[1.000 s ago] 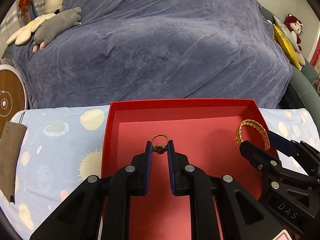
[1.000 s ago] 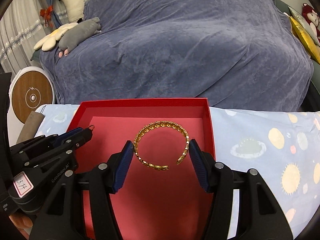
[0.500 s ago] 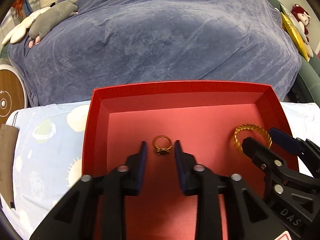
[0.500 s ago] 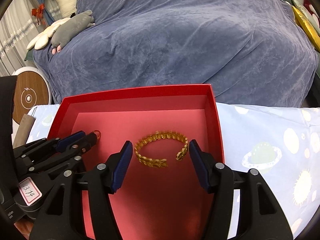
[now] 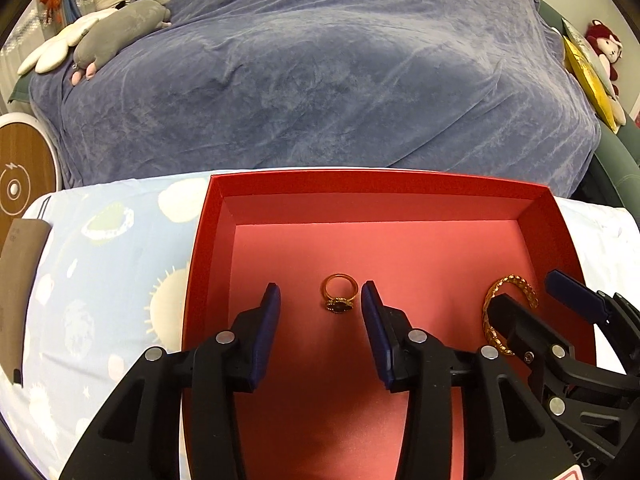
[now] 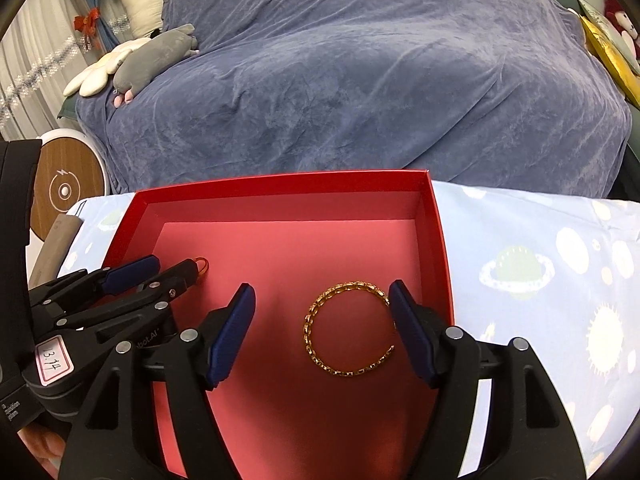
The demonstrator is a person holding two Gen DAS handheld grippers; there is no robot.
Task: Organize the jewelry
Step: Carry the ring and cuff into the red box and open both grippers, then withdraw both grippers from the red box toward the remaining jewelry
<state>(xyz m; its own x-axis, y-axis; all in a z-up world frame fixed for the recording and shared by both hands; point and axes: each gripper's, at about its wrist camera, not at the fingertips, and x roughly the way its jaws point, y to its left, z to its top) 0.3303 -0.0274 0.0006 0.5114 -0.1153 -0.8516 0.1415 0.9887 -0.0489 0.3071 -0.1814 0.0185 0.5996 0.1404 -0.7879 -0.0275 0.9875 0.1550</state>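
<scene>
Standing beside the low table, I saw that both pieces had already reached the red box (image 5: 208,216), so the putting-away looked all but finished. The left gripper (image 5: 320,304) had its jaws apart, having just been opening, and the gold ring (image 5: 339,298) lay flat on the pink floor between the blue pads (image 5: 271,308), touching neither. Off to that gripper's right, the right gripper (image 6: 322,320) likewise had its jaws spread and just been widening; the gold bangle (image 6: 348,330) lay on the box floor between its fingers, close against the right-hand pad (image 6: 404,320), though I could not tell whether it quite touched. Neither piece was clamped, as far as I could judge. No other jewelry showed on the planet-print cloth (image 6: 540,264) around the box, and no lid was in sight, so I reckoned what remained was for both hands to draw back clear of the box, unless more pieces lay somewhere outside either view.
</scene>
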